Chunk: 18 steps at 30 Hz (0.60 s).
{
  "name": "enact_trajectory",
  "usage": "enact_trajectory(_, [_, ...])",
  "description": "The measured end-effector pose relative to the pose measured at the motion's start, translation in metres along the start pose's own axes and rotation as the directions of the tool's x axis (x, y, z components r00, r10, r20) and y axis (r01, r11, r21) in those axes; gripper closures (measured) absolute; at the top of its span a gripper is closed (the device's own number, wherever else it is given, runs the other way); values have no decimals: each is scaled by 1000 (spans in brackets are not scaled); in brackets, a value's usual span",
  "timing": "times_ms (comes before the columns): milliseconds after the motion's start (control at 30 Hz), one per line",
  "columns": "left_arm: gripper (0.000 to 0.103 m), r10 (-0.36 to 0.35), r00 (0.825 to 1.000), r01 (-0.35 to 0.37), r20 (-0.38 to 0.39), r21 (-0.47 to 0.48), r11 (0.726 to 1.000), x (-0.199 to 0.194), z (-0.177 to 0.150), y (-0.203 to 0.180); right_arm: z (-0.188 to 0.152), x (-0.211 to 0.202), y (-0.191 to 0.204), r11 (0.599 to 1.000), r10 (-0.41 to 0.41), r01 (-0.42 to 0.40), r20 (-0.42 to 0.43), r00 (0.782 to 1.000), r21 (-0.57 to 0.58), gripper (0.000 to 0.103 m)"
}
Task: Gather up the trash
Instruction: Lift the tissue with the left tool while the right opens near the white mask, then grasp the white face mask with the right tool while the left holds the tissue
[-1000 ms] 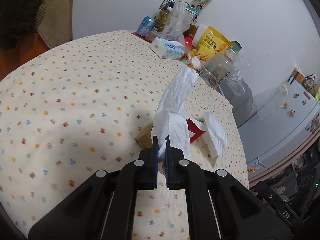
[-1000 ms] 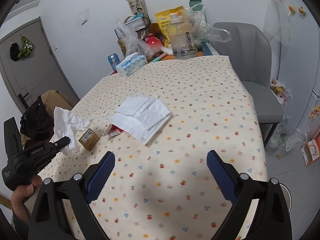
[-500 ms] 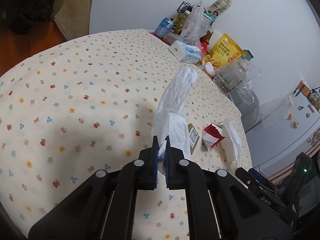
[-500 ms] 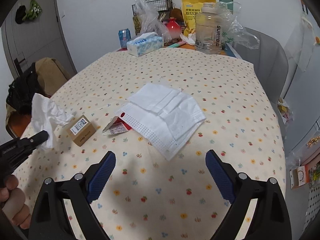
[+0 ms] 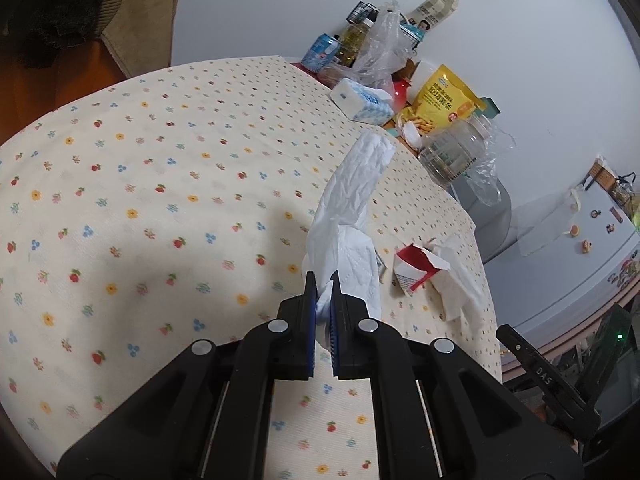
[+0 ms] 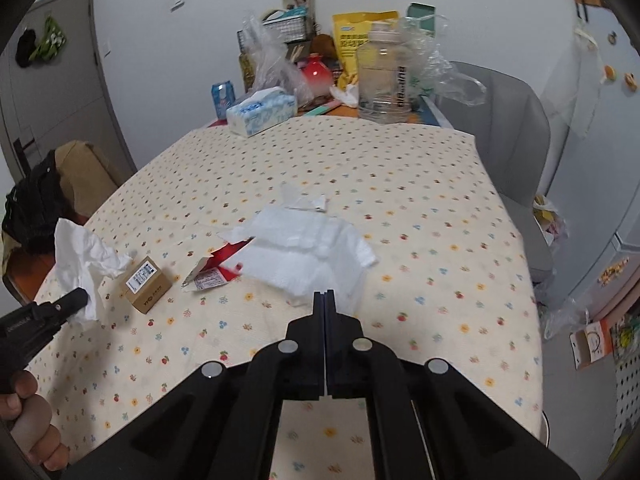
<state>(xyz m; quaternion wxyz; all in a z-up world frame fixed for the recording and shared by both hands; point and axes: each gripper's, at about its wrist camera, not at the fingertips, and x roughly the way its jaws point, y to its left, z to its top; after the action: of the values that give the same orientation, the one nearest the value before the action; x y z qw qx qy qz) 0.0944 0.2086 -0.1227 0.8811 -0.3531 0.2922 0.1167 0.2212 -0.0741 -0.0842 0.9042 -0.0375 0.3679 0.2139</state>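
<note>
Left gripper (image 5: 323, 286): your jaws clamp the crumpled tissue (image 5: 348, 220).
Right gripper (image 6: 324, 300): jaws just snapped together on the napkin (image 6: 312, 252) edge.
Risk: your thin pinch may slip when lifting.

Just ahead of your right gripper (image 6: 324, 294) the flat white tissue (image 6: 312, 252) covers the tabletop (image 6: 420, 184), with the torn red wrapper (image 6: 218, 268) and the small cardboard box (image 6: 146, 284) lying to its left. Past them on that side, your left gripper (image 6: 82, 300) holds up a crumpled tissue (image 6: 82, 256) that blocks the way. To your right the cloth lies bare to the edge. Far ahead, the tissue pack (image 6: 260, 110), clear jug (image 6: 384, 80) and bags crowd the back.
</note>
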Motion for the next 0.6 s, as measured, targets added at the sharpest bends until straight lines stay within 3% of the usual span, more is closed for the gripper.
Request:
enact_trajectory(233, [97,-24,1000,25,-10,51,998,1,-11,-30,-12,-22,-25,999,17,-18,7,1000,45,101])
enact_trajectory(300, [97,-28,1000,29,-14,56,998,2,-13,-35,-10,-17,-22,999,27,-27,-10,1000,40,96])
enact_trajectory(333, [97,-29,1000,29,-13,63,998,2,-14,-38,-8,-13,-19,999,40,-39,-17,999,34,89])
enact_trajectory(400, [97,-28,1000,29,-8,70,997,1,-14,-40,-5,-10,-10,999,51,-51,7,999,10,26])
enact_trajectory(467, [97,-23,1000,23,-2,71,997,-1,-13,-38,-2,-8,1,998,47,-46,29,998,-32,25])
enact_trajectory(533, [97,-9,1000,9,5,64,998,-2,-10,-33,1,5,14,996,48,-48,0,999,-72,25])
enact_trajectory(600, [97,1,1000,-2,8,52,999,-2,-6,-25,3,17,30,992,31,-33,-18,999,-125,14])
